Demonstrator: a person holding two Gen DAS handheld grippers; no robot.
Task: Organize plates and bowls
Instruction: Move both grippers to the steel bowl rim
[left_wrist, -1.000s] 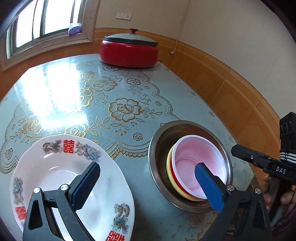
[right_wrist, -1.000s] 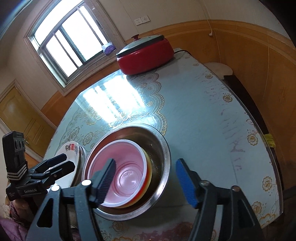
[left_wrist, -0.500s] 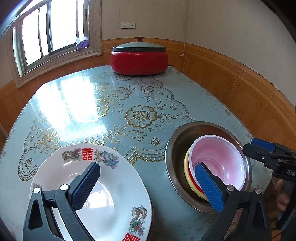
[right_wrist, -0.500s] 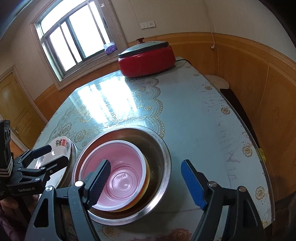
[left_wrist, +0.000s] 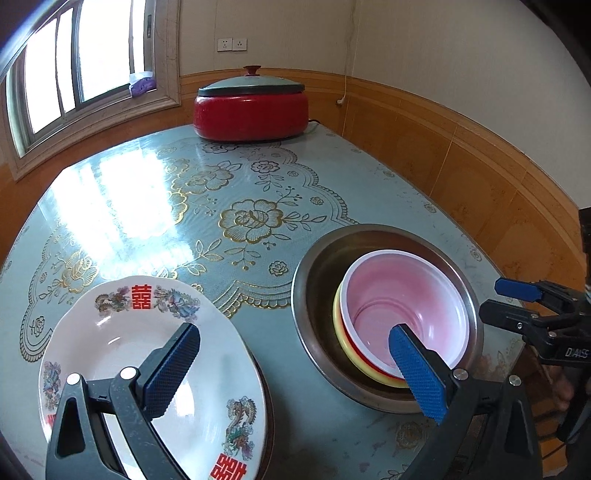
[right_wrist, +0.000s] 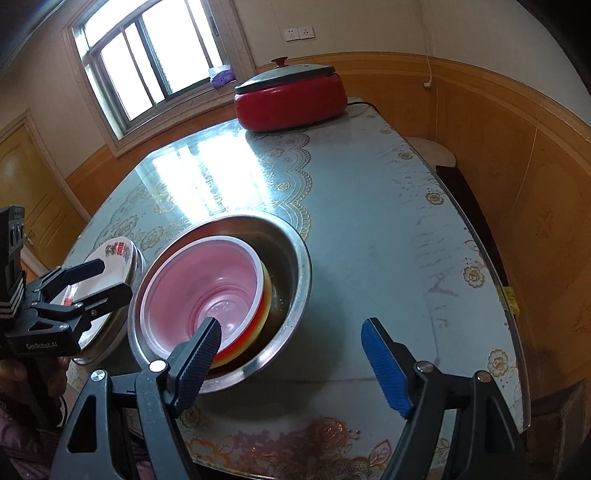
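A steel bowl stands near the table's front edge and holds nested plastic bowls: a pink-lined white one over red and yellow ones. A white plate with red characters lies to its left on a stack. My left gripper is open and empty, held above the gap between plate and steel bowl; it also shows in the right wrist view. My right gripper is open and empty, above the steel bowl's right side; it also shows in the left wrist view.
A red electric cooker with a grey lid stands at the table's far edge. The table has a glossy blue floral cover. Wood-panelled walls lie right, a window far left. A stool stands beside the table's right edge.
Both grippers have drawn back and risen from the bowls, so more of the table and room shows. The plate and bowls have not moved.
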